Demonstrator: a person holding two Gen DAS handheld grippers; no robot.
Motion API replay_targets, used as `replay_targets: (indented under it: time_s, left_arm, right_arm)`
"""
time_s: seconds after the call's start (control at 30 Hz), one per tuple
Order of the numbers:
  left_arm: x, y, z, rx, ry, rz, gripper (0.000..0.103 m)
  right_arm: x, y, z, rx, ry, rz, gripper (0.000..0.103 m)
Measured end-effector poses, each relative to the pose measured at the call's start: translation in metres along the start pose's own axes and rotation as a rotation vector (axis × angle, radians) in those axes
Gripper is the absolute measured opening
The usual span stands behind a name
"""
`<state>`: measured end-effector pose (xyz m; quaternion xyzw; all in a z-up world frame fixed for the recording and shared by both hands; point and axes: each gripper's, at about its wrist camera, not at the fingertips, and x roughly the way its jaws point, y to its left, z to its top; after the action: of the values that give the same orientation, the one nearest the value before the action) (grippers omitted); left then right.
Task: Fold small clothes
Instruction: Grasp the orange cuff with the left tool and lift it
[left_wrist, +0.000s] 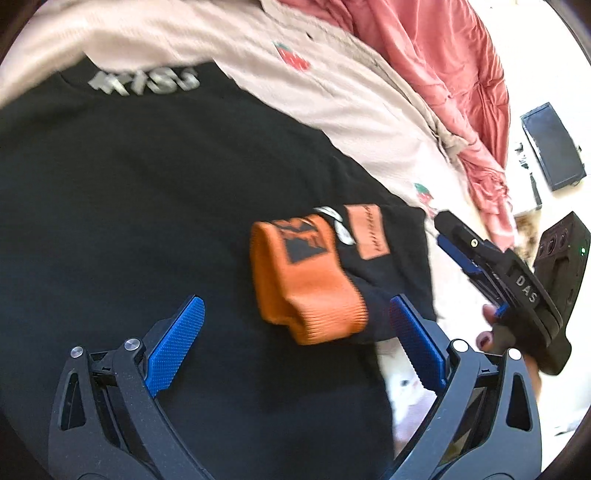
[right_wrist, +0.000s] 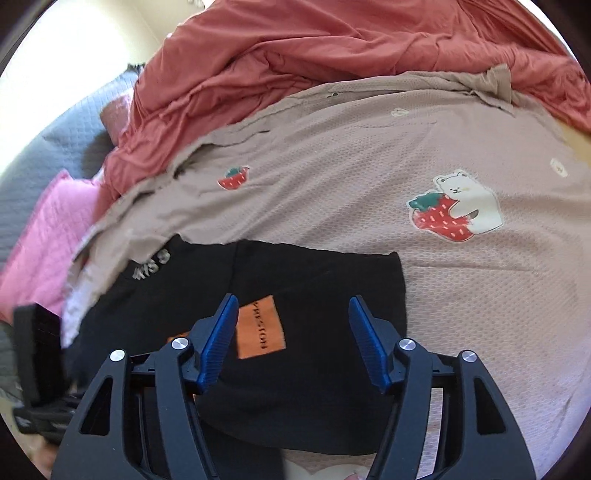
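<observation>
Left wrist view: the left gripper (left_wrist: 295, 332) hangs over a black sweater (left_wrist: 147, 203) spread on a beige bedsheet (left_wrist: 351, 122) printed with strawberries. Its jaws stand wide apart with nothing pressed between the blue pads. An orange ribbed cuff (left_wrist: 310, 291) lies folded in over the black body, in the gap between the pads but free of both; it seems the sleeve has been laid inward so the garment narrows to a rectangle. An orange patch (left_wrist: 367, 230) sits just beyond the cuff.

Off to the side in this view, the right gripper (left_wrist: 458, 243) is held by a hand (left_wrist: 491, 328) near the garment's edge.

Right wrist view: the right gripper (right_wrist: 291, 339) is roughly half open and empty, with the pads clear of the cloth. The same orange patch (right_wrist: 260, 326) shows between its fingers, on fabric lying flat below. The sweater's far edge looks straight and square against the sheet, which suggests at least 1 fold is already set.

A red duvet (right_wrist: 332, 48) is bunched behind, well apart from the work area. Grey lettering (left_wrist: 144, 81) near the neckline is too blurred to read with confidence.

Judgement: both tools are unloaded, probably between grasps. A further fold looks likely, but which edge cannot be told.
</observation>
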<state>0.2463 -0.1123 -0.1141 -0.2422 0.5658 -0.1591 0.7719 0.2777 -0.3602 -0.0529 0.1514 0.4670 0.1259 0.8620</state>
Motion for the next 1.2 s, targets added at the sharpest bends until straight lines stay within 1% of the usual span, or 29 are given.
replay_targets:
  time_s: [0.07,0.1,0.17,0.2,0.23,0.27,0.3,0.4,0.47,0.6,0.77,0.9,1.03,1.13,1.2]
  left_arm:
    - [0.011,-0.003,-0.001,-0.035,0.026,-0.036,0.094]
    - [0.014,-0.003,-0.002,-0.055,0.031,-0.041,0.093]
    - [0.019,-0.005,-0.002,-0.086,0.023,-0.050,0.090]
    - [0.021,-0.007,-0.002,-0.094,0.017,-0.056,0.081]
    - [0.021,-0.007,-0.001,-0.110,0.015,-0.065,0.076]
    - [0.023,-0.006,0.000,-0.124,0.016,-0.066,0.064]
    - [0.023,-0.004,0.001,-0.138,0.015,-0.072,0.048]
    - [0.022,0.002,0.004,-0.162,0.011,-0.100,0.024]
    - [0.018,0.003,0.005,-0.145,-0.007,-0.105,0.014]
    - [0.001,0.002,0.009,-0.099,-0.081,-0.099,0.007]
    - [-0.038,0.009,0.021,-0.046,-0.189,-0.077,0.005]
    - [-0.077,0.020,0.028,-0.031,-0.282,-0.056,0.005]
    - [-0.111,0.039,0.032,-0.019,-0.368,0.006,0.005]
    - [-0.133,0.056,0.036,-0.015,-0.424,0.082,0.005]
    - [-0.142,0.068,0.038,-0.029,-0.440,0.107,0.005]
  right_arm:
    - [-0.001,-0.002,-0.001,0.007,-0.002,-0.003,0.061]
    - [-0.001,-0.003,-0.002,0.008,-0.001,-0.005,0.061]
    - [-0.001,-0.004,-0.001,0.016,0.000,0.000,0.061]
    - [0.001,-0.004,0.002,0.020,0.001,0.004,0.061]
    - [0.001,-0.004,0.002,0.026,0.001,0.011,0.061]
    - [0.001,-0.004,0.002,0.029,0.001,0.015,0.061]
    - [0.002,-0.004,0.002,0.032,0.002,0.022,0.061]
    - [0.003,-0.004,0.001,0.034,0.003,0.022,0.061]
    - [0.004,-0.004,0.001,0.034,0.006,0.022,0.061]
    - [0.006,-0.003,0.000,0.032,0.008,0.021,0.061]
    - [0.007,0.003,0.000,0.017,0.001,0.038,0.061]
    - [0.007,0.012,-0.001,-0.017,-0.003,0.061,0.061]
    - [0.009,0.023,-0.002,-0.058,-0.001,0.074,0.061]
    - [0.011,0.029,-0.005,-0.078,0.004,0.085,0.061]
    - [0.013,0.034,-0.006,-0.094,0.008,0.090,0.061]
